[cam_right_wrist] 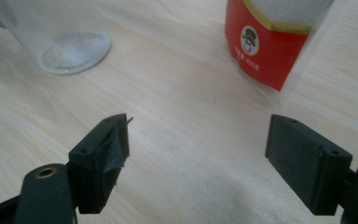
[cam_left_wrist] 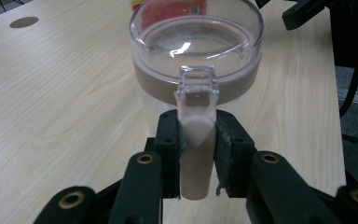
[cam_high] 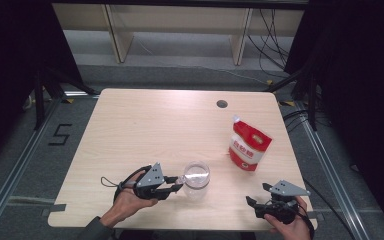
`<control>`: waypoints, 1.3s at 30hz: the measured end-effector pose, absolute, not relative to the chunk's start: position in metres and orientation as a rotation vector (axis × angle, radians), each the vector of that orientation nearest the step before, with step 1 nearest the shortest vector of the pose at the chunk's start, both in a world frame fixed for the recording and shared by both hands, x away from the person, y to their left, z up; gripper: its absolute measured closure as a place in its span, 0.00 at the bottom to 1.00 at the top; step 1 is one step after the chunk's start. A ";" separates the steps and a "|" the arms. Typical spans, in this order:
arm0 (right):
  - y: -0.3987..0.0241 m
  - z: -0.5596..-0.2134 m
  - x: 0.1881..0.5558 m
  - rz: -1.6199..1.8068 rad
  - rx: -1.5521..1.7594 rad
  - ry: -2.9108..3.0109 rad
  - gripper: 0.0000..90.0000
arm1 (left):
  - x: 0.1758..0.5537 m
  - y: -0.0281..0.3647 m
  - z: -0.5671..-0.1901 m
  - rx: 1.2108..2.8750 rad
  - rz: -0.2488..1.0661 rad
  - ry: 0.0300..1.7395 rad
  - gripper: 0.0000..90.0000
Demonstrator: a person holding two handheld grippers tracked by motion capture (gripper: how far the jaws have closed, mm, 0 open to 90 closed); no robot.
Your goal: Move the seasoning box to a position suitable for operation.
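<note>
A clear jar [cam_high: 196, 180] with a transparent lid [cam_left_wrist: 196, 42] stands upright near the table's front edge. A beige latch handle [cam_left_wrist: 196, 158] hangs down its side. My left gripper [cam_high: 179, 184] [cam_left_wrist: 196, 140] is shut on that handle, one pad pressing each side. A red and white standing pouch [cam_high: 249, 146] [cam_right_wrist: 270, 42] stands to the right of the jar and farther back. My right gripper [cam_high: 257, 194] [cam_right_wrist: 198, 144] rests open at the front right, nothing between its pads. It points between the jar's base [cam_right_wrist: 60, 42] and the pouch.
The wooden table [cam_high: 145, 125] has a round cable hole [cam_high: 222, 104] near its far edge. Beyond the table are grey floor, shelf legs and cables. Dark curtains flank both sides.
</note>
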State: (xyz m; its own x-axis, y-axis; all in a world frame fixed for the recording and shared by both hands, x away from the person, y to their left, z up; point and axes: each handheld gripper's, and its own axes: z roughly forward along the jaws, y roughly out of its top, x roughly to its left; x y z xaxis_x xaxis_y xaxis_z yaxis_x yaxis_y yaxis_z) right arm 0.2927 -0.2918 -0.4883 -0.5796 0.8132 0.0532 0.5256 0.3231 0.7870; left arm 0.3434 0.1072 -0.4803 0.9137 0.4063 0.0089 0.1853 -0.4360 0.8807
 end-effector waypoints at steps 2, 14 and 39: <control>-0.292 -0.488 0.293 1.126 1.175 2.233 0.25 | 0.342 0.107 -0.480 2.033 0.272 0.439 0.80; -0.294 -0.489 0.293 1.125 1.182 2.243 0.25 | 0.347 0.111 -0.478 2.054 0.323 0.474 0.79; -0.293 -0.490 0.295 1.136 1.182 2.243 0.25 | 0.336 0.120 -0.474 2.007 0.255 0.583 0.47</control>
